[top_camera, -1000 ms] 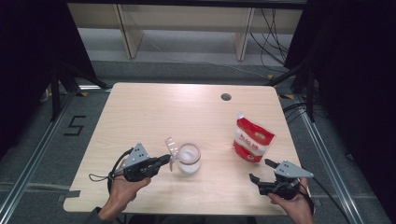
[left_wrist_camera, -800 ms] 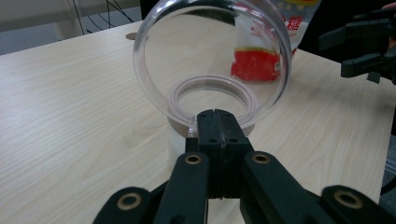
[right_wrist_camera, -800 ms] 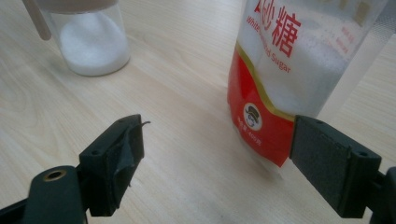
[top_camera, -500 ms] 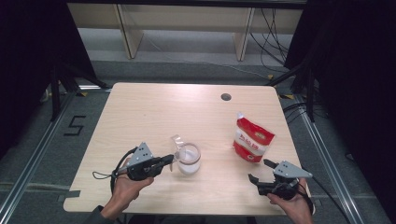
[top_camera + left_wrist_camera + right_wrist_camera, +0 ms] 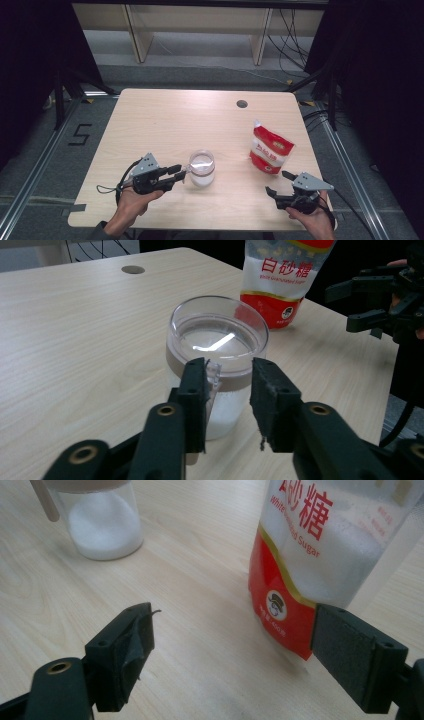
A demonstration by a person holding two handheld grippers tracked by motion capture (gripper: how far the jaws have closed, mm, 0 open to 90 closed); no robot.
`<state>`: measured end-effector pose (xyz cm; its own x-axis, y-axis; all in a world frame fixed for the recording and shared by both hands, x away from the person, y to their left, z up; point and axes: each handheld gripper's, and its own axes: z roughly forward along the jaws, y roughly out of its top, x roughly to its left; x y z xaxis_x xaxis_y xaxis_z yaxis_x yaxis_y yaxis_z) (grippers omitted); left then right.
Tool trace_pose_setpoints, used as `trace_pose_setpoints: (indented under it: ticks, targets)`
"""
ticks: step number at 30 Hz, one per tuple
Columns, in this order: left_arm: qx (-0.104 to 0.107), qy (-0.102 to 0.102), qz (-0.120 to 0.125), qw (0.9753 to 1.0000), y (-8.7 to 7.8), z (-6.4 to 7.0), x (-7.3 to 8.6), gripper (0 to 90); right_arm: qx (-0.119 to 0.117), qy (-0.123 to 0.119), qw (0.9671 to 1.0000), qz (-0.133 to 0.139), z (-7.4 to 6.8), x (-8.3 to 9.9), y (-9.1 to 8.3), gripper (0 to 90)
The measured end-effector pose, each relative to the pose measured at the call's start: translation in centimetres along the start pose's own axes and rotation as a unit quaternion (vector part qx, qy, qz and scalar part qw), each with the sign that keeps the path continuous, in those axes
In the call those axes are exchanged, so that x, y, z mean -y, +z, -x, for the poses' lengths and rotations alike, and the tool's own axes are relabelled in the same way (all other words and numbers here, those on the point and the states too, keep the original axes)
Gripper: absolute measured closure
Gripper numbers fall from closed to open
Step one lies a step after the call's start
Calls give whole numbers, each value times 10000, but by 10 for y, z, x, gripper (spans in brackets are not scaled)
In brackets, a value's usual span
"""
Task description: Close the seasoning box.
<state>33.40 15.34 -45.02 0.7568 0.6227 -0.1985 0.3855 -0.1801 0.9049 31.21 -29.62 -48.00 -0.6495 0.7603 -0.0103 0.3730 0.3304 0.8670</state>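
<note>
Pale wood counter w/ a cable hole near the far edge, dark curtains either side, shelving behind. The jar stands near the front, approx mid-counter: clear plastic, tan band under a clear lid, part full of white granules. The left hand-held gripper sits right at its left side, jaws a narrow gap apart, straddling a small clear tab at the lid's rim; nothing clamped as far as I can tell. Judging by looks, the jar is light-ish, stiff, smooth & prob slippery, so the band or tab is the better hold vs the bare wall; a knock could tip it.

Sugar bag stands to the jar's right: soft pouch, red & clear, would sag if pinched high, so take it mid-body. It reads "白砂糖" & "White Granulated Sugar", plus what looks like "400" by a small logo. Right hand-held gripper is wide open, empty, just in front of the bag, not touching
</note>
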Motion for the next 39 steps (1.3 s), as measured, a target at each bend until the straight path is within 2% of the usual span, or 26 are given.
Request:
trace_pose_setpoints:
  ticks: [1,2,5,6,7,8,10,11,12,13,14,16,18,19,22,24,27,29,30,33,34,39]
  targets:
    - [22,-54,19,10000,-1,-1,1,595,-29,-7,10000,-22,0,0,0,187]
    - [41,-102,4,9999,-2,-2,2,561,26,-153,9999,12,2,0,0,187]
    - [73,-180,39,9998,-6,-3,4,461,41,-51,10000,-14,0,0,0,188]
    - [5,-211,3,9998,-9,-2,6,435,33,-58,10000,-7,0,0,0,188]
    - [57,-175,6,9998,-10,-3,6,412,26,-37,10000,-4,0,0,0,188]
    - [20,-139,-21,9999,-12,-3,7,394,26,-49,10000,11,0,0,0,188]
    - [42,-195,-35,9998,-14,-2,9,366,20,-125,9999,30,1,0,0,188]
    - [42,-195,-35,9998,-14,-2,9,356,-14,23,10000,18,-1,1,0,188]
    - [-39,-176,-88,9998,-17,-2,11,340,-39,36,10000,-33,0,1,0,188]
    - [-15,-63,-88,9999,-17,-3,12,327,-8,14,10000,28,0,1,0,187]
    - [-19,-94,-91,9999,-18,-2,14,315,-9,12,10000,31,0,1,0,188]
    - [-28,-12,-165,9999,-21,-2,15,290,-24,67,10000,-21,-1,1,0,188]
    - [-69,30,-204,9998,-23,-2,18,278,-42,-71,10000,22,1,1,1,188]
    - [-80,10,-204,9998,-23,-1,19,268,-27,-222,9997,74,2,1,2,188]
    - [-130,59,-242,9996,-24,-1,21,258,-19,-205,9998,70,2,1,1,188]
    - [-151,110,-281,9994,-24,-1,22,247,-63,-90,9999,-14,1,2,1,188]
    - [-202,160,-325,9991,-23,0,24,238,-29,-148,9999,-11,2,2,1,188]
    - [-227,152,-344,9990,-23,0,26,235,-7,-96,10000,-22,1,2,1,188]
    - [-226,156,-346,9990,-22,1,27,234,21,-161,9999,13,2,2,1,188]
    - [-234,192,-395,9988,-21,1,31,232,-57,-93,9999,-24,0,1,2,188]
    - [-265,203,-456,9984,-21,1,33,231,11,-129,9999,-9,-1,1,3,188]
    - [-319,161,-485,9982,-19,0,38,226,-15,-189,9998,-31,-1,1,4,188]
